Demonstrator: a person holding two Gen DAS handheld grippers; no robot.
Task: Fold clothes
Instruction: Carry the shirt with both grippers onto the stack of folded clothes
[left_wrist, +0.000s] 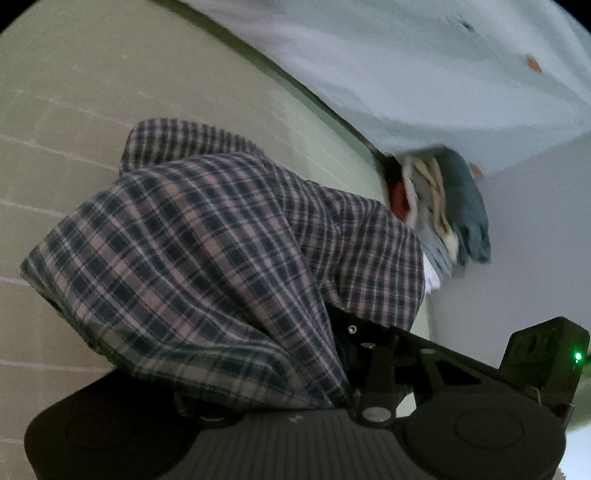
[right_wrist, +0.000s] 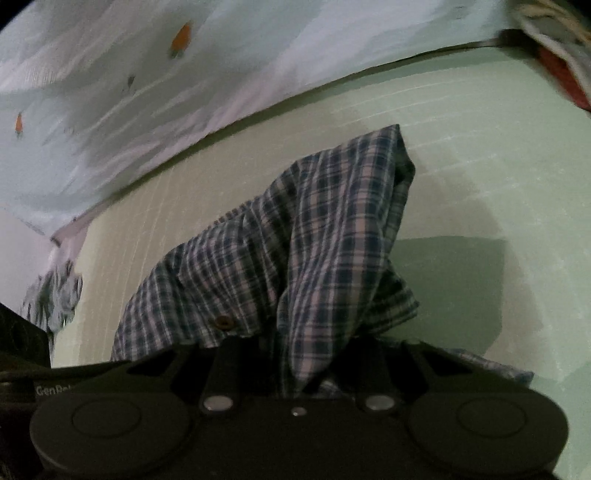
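Note:
A blue, pink and white plaid shirt (left_wrist: 221, 251) is bunched up over a pale green gridded mat (left_wrist: 74, 92). In the left wrist view it drapes over my left gripper (left_wrist: 332, 354) and hides the fingertips; the cloth runs down into the closed jaws. In the right wrist view the same shirt (right_wrist: 295, 258), with a brown button (right_wrist: 222, 322) showing, funnels into my right gripper (right_wrist: 295, 369), which is shut on it. The right fingertips are buried in the fabric.
A pile of folded clothes (left_wrist: 443, 206), teal, cream, red and white, sits at the mat's far edge. A light blue sheet with small orange prints (right_wrist: 110, 92) lies beyond the mat (right_wrist: 480, 166).

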